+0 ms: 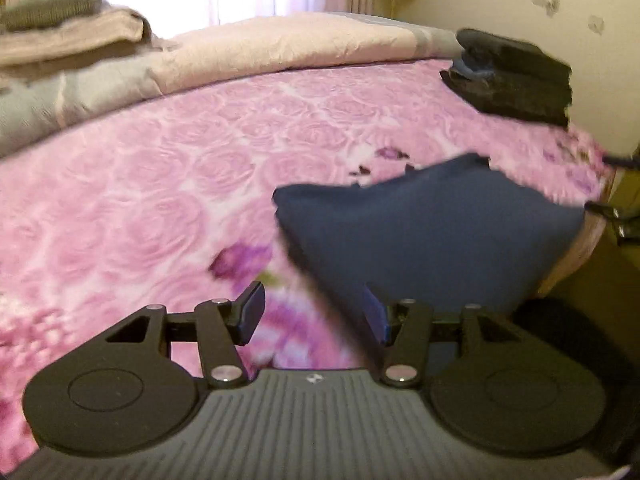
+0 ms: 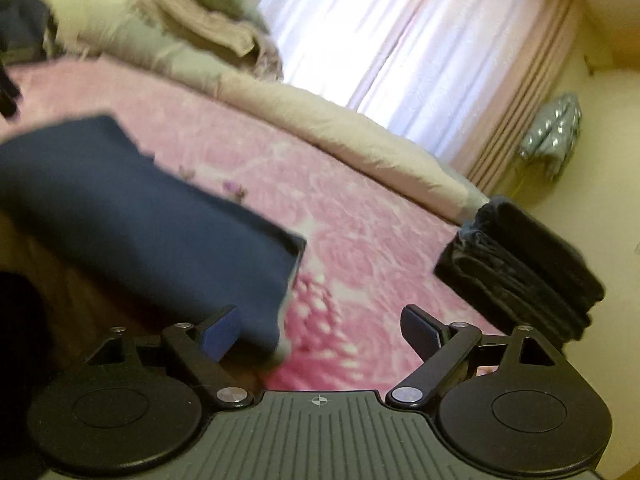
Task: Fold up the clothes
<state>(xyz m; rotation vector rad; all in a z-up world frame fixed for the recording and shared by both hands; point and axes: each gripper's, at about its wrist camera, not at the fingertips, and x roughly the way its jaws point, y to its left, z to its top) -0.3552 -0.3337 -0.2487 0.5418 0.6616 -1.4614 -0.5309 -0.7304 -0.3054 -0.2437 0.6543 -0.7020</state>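
A folded navy blue garment [image 1: 424, 232] lies on the pink rose-patterned bed cover [image 1: 160, 184], near the bed's edge. It also shows in the right wrist view [image 2: 132, 208]. My left gripper [image 1: 314, 312] is open and empty, just in front of the garment's near corner. My right gripper [image 2: 320, 334] is open and empty, its left finger [image 2: 220, 332] beside the garment's near corner. A stack of folded dark clothes [image 1: 516, 76] sits on the bed further off, and shows in the right wrist view [image 2: 520, 272] to the right.
A rolled beige and grey duvet [image 1: 248, 52] lines the far side of the bed, with folded blankets [image 1: 68, 28] on it. Curtains [image 2: 400, 48] cover the window behind. The bed edge [image 1: 576, 256] drops off beside the navy garment.
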